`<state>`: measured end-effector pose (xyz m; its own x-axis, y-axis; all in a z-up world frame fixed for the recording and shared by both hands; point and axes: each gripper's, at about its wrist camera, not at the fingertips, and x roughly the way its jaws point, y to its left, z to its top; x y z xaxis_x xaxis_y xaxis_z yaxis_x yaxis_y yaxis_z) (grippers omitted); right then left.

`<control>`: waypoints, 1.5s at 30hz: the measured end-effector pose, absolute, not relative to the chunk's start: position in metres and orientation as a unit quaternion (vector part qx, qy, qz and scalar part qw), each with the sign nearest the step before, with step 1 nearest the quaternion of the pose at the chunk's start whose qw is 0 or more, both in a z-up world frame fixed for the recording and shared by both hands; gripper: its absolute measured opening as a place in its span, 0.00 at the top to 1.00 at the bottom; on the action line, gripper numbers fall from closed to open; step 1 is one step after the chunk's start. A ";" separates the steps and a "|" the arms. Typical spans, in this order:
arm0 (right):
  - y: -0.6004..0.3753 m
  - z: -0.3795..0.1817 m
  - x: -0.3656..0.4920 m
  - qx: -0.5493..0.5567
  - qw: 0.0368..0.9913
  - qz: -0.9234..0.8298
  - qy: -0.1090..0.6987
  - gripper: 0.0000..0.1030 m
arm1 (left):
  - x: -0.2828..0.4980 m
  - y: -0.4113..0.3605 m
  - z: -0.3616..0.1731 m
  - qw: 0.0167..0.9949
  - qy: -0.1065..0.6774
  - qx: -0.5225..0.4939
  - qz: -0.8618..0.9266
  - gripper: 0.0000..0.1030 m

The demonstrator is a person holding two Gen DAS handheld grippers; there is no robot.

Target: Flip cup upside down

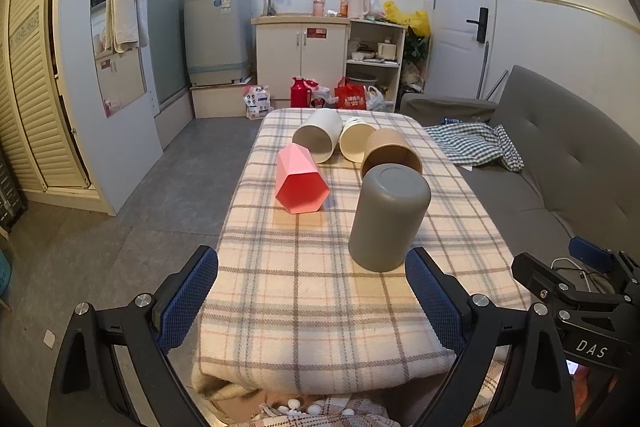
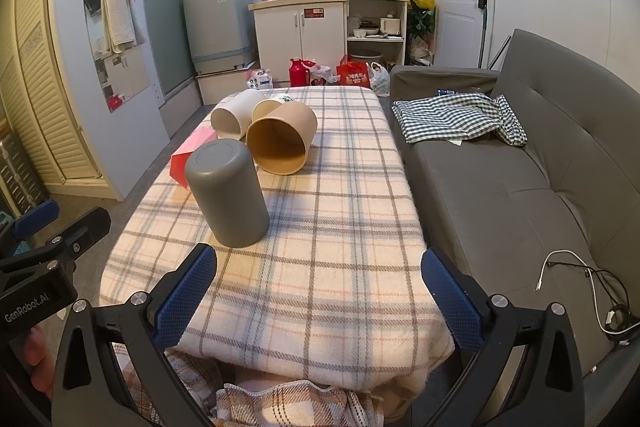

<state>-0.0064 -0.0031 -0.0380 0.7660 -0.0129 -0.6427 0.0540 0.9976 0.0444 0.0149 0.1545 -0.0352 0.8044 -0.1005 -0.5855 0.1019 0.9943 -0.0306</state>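
Left wrist view: left gripper (image 1: 312, 291), jaws apart, empty; right gripper (image 2: 319, 291) likewise; grey cylindrical plastic cup (image 1: 388, 217) inverted on plaid-blanketed table (image 1: 304, 307); beyond, pink hexagonal cup (image 1: 301, 181) lying sideways, likely to roll if nudged.

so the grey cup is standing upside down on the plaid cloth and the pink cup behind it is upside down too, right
Not quite. The grey cup does stand upside down on the plaid cloth, but the pink cup lies on its side, its open mouth facing the camera. The left wrist view shows this plainly.
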 end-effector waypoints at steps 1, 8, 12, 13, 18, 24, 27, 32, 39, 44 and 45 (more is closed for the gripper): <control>-0.003 -0.037 -0.007 0.030 0.939 -0.018 0.341 0.00 | 0.015 0.155 -0.035 0.950 0.307 0.001 -0.054 0.06; -0.003 -0.038 -0.007 0.030 0.939 -0.018 0.343 0.00 | 0.014 0.155 -0.036 0.950 0.308 0.002 -0.055 0.05; -0.003 -0.038 -0.007 0.029 0.938 -0.019 0.344 0.00 | 0.014 0.155 -0.037 0.951 0.306 0.002 -0.053 0.05; -0.004 -0.038 -0.008 0.029 0.938 -0.019 0.345 0.00 | 0.013 0.154 -0.037 0.951 0.305 0.003 -0.052 0.05; -0.003 -0.039 -0.006 0.027 0.938 -0.019 0.346 0.00 | 0.014 0.154 -0.038 0.951 0.306 0.005 -0.055 0.05; -0.002 -0.040 -0.004 0.026 0.937 -0.018 0.347 0.00 | 0.013 0.154 -0.038 0.950 0.306 0.007 -0.055 0.05; -0.001 -0.040 -0.004 0.026 0.937 -0.018 0.348 0.00 | 0.014 0.153 -0.037 0.951 0.306 0.007 -0.055 0.05; 0.000 -0.041 -0.003 0.026 0.937 -0.018 0.349 0.00 | 0.014 0.153 -0.037 0.950 0.306 0.007 -0.056 0.05; 0.000 -0.041 -0.003 0.026 0.937 -0.018 0.349 0.00 | 0.012 0.153 -0.039 0.950 0.308 0.008 -0.056 0.05; 0.000 -0.042 -0.003 0.025 0.936 -0.018 0.349 0.00 | 0.012 0.153 -0.039 0.950 0.307 0.007 -0.053 0.05; 0.000 -0.043 -0.003 0.025 0.937 -0.018 0.349 0.00 | 0.011 0.153 -0.039 0.951 0.306 0.007 -0.052 0.05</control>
